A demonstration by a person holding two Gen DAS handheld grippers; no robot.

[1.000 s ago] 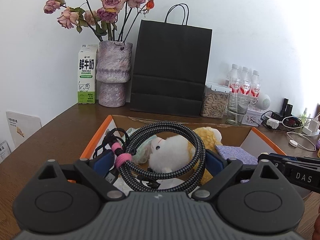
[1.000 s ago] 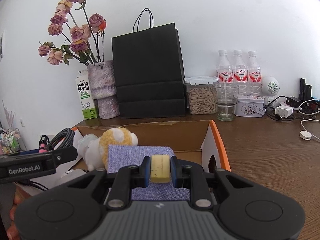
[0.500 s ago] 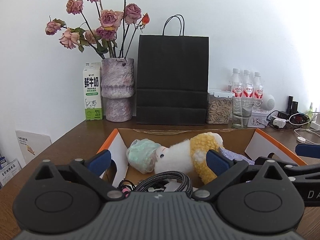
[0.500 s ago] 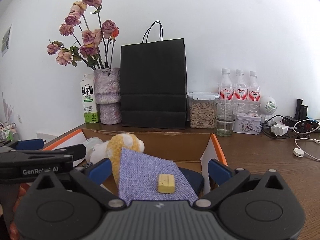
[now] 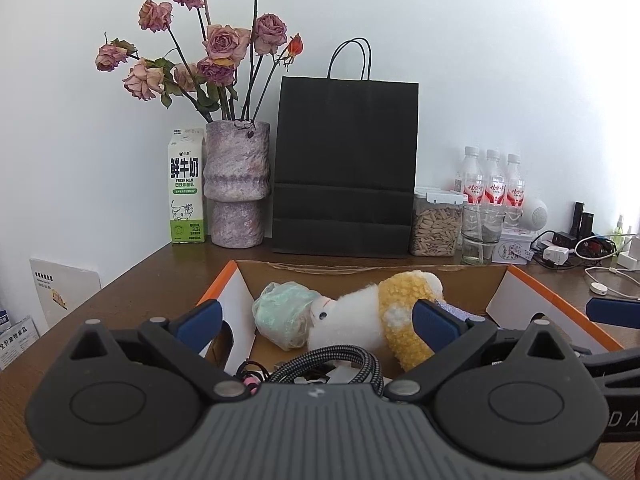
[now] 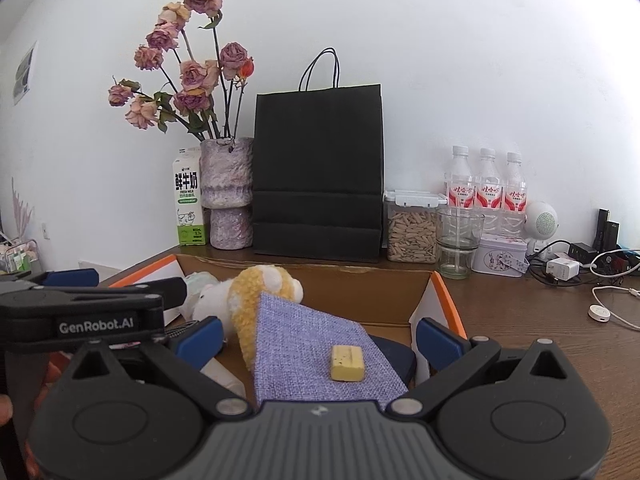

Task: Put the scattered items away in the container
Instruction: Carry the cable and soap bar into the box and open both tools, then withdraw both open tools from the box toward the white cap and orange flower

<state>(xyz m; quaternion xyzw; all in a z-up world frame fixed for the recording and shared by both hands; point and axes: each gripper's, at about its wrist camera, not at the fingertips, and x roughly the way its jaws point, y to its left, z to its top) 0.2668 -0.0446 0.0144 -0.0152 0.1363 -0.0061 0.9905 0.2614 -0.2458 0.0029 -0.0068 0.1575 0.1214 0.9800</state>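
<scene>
Both grippers hang over the box with nothing in them, so the step in hand reads as the release: each has let its item go and stands empty. The left gripper has its jaws wide apart; below and just short of them lies the coiled cable, and beyond them, between the 2 pads, the plush toy with a pale wrapped bundle touching its left side. The right gripper also has its jaws wide apart; between them, lower down, the yellow block rests on the purple cloth, touching neither pad.

All 5 items seen are inside the box, so the task looks close to done. The next move would call for drawing both grippers back and up clear of the box walls, without snagging the cable or dragging the cloth, then checking the table for anything loose; whether more stray items remain cannot be told from here.

Readable writing: "GenRobot.AI" on the left gripper's side in the right view; "FRESH MILK" under large Chinese characters on the milk carton, with "3.3" lower down. The 3 bottles carry red labels too small to read
</scene>
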